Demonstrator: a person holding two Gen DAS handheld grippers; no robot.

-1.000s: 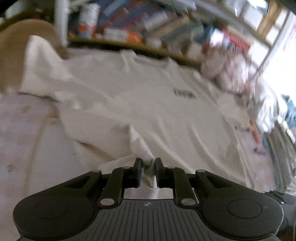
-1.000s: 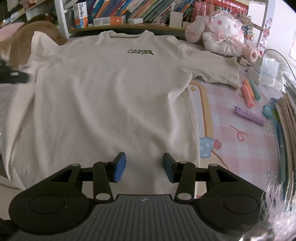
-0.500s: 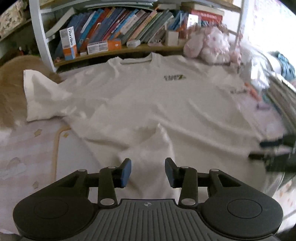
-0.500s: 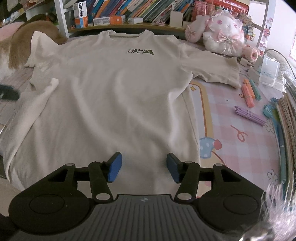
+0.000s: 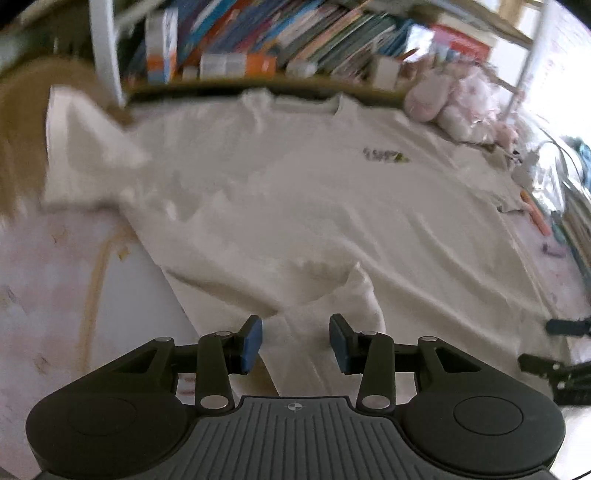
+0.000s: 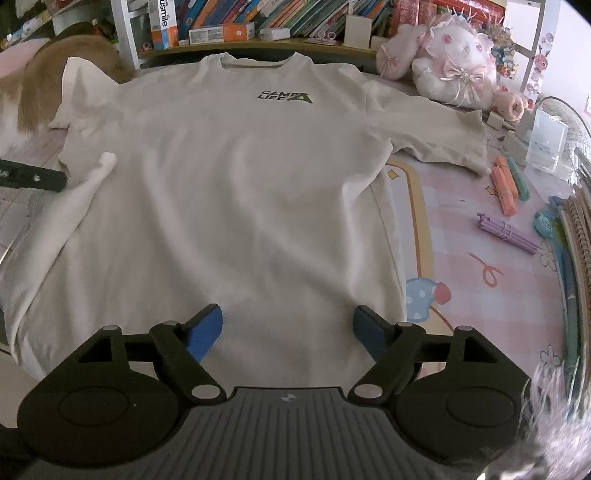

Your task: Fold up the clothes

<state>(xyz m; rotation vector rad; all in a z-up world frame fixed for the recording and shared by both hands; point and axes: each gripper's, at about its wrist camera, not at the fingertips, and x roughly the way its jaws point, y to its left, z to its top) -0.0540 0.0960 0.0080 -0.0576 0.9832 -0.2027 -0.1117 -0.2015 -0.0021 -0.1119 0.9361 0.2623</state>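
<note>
A cream T-shirt (image 6: 240, 177) lies flat, front up, on a pink mat, its collar towards the shelf and a "CAMP LIFE" logo (image 6: 285, 98) on the chest. The left bottom corner (image 5: 354, 291) is flipped up onto the body in a loose fold. My left gripper (image 5: 294, 332) hangs open over that fold, the cloth lying loose between the pads without being pinched. In the right wrist view it shows as a dark bar (image 6: 33, 179) at the left edge. My right gripper (image 6: 287, 321) is opening wide over the bottom hem, with nothing gripped.
A bookshelf (image 6: 229, 29) runs along the far side. A pink plush toy (image 6: 454, 74) sits at the back right. Pens (image 6: 504, 192) and stacked notebooks (image 6: 580, 236) lie on the pink mat (image 6: 461, 258) at right. A brown furry shape (image 6: 55, 70) lies beside the left sleeve.
My left gripper let go of the shirt's corner, which dropped onto the body as a fold, and its jaws opened. My right gripper's jaws spread wider without moving.
</note>
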